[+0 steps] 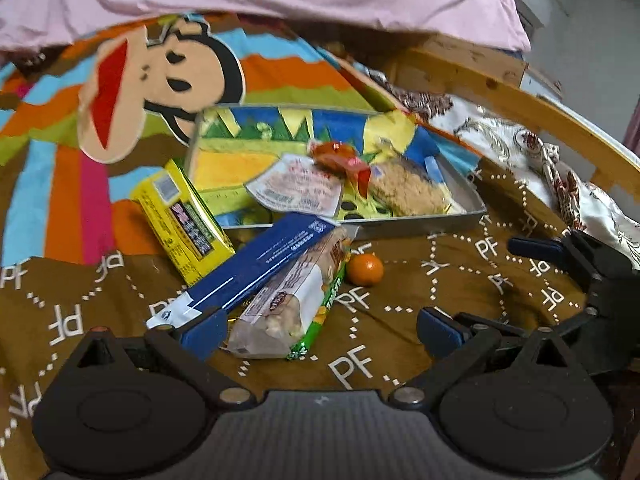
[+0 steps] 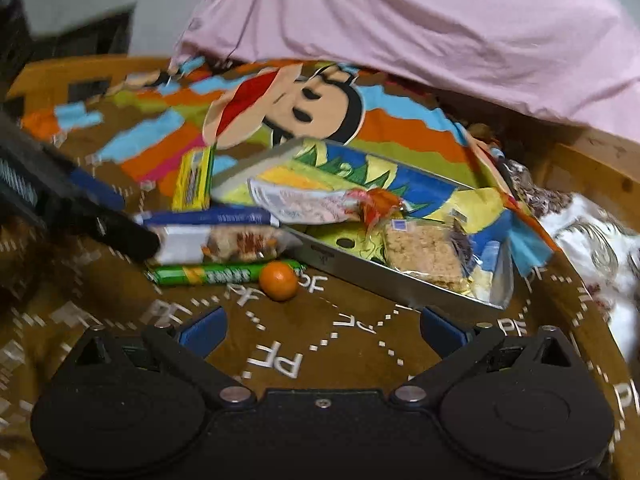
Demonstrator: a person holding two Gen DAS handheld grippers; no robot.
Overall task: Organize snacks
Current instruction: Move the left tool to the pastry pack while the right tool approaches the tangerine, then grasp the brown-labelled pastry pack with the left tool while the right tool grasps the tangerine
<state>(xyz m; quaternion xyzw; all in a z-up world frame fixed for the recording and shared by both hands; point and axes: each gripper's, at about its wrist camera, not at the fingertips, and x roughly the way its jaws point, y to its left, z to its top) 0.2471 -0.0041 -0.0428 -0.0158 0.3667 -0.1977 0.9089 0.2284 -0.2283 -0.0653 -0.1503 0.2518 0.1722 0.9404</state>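
Snacks lie scattered over a brown bedspread [image 1: 400, 352] printed with white "PF" letters, with a colourful cartoon-monkey panel behind them. Farthest left sits a yellow box [image 1: 184, 220] lying flat on the cloth, just beside the tin's near-left corner. Next to it a long blue packet [image 1: 248, 272] slants with its far end resting against the tin's front wall, and a clear-wrapped snack bar [image 1: 292, 304] lies alongside it, on top of a green candy roll [image 2: 224, 274]. The left gripper [image 1: 316, 330] hovers low over this pile with its jaws spread wide and nothing between them; one blue fingertip [image 1: 202, 330] sits right at the near end of the blue packet, though I cannot tell whether it touches. A small orange fruit [image 1: 365, 269] rests on the cloth just right of the green roll, near the tin's front wall. Behind it stands a shallow metal tin [image 1: 424, 226] with a bright printed bottom, holding a white printed sachet [image 1: 298, 192], a red-orange wrapped candy [image 1: 340, 156] and a clear-wrapped crumbly cake [image 1: 408, 192], all crowded toward the right end. Over on the right, the right gripper [image 2: 320, 330] hangs above bare bedspread in front of the tin, its jaws likewise parted and empty. A pink sheet [image 2: 420, 28] is bunched up along the far side.
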